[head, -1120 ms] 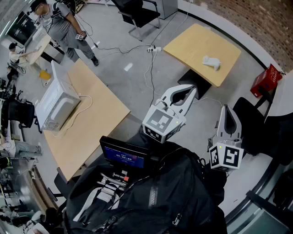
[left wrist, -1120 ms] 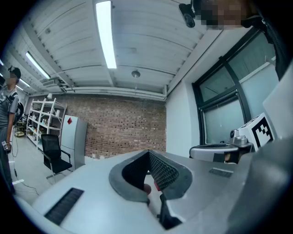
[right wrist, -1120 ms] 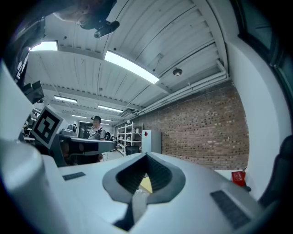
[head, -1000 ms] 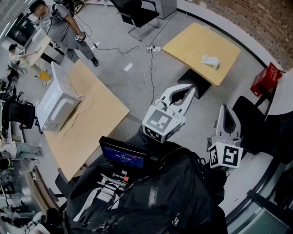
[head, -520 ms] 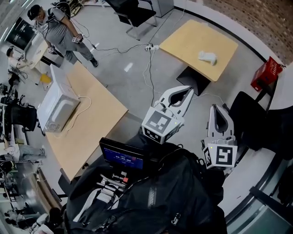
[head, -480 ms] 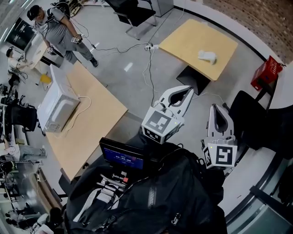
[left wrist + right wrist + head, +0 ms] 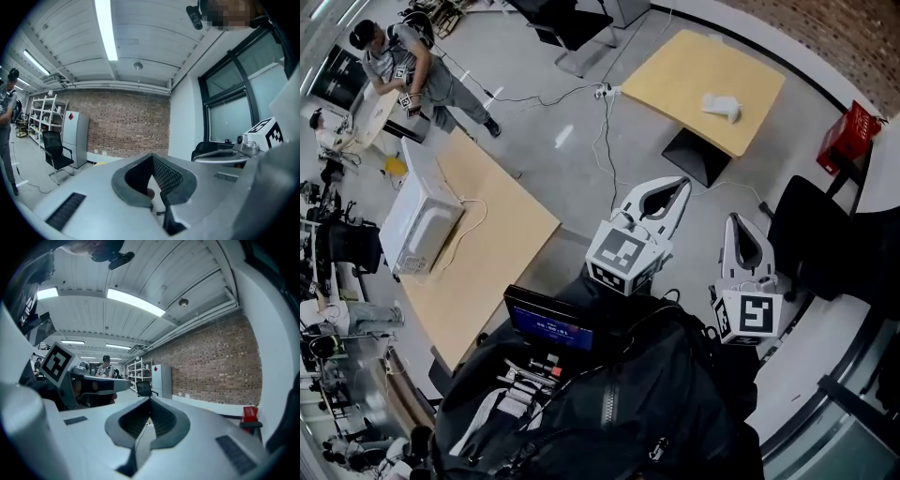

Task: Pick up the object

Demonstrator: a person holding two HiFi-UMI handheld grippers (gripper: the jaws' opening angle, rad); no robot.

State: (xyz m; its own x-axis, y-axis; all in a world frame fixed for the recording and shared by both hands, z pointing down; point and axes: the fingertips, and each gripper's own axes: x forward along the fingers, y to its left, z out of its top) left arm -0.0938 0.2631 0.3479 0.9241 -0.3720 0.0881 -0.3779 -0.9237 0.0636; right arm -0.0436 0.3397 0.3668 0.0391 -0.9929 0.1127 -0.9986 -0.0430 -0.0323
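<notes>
A white object [image 7: 719, 105] lies on a small light-wood table [image 7: 675, 75] at the far upper right of the head view. Both grippers hang in the air well short of it, over the grey floor, pointing toward that table. My left gripper [image 7: 682, 182] is shut with nothing between its jaws; its tips meet in the left gripper view [image 7: 151, 155]. To its right, my right gripper [image 7: 735, 218] is also shut and empty, tips together in the right gripper view [image 7: 150, 400]. Neither gripper view shows the white object.
A long wooden table [image 7: 502, 234] with a white microwave [image 7: 417, 220] stands at left. Cables [image 7: 605, 131] run over the floor. A black chair [image 7: 811, 225] and a red box [image 7: 847, 138] sit at right. A person [image 7: 408, 66] stands far left. A black backpack [image 7: 609, 403] fills the bottom.
The right gripper has drifted left and slightly up, closer to the left one. The view has shifted a little, so the small table sits higher in the frame.
</notes>
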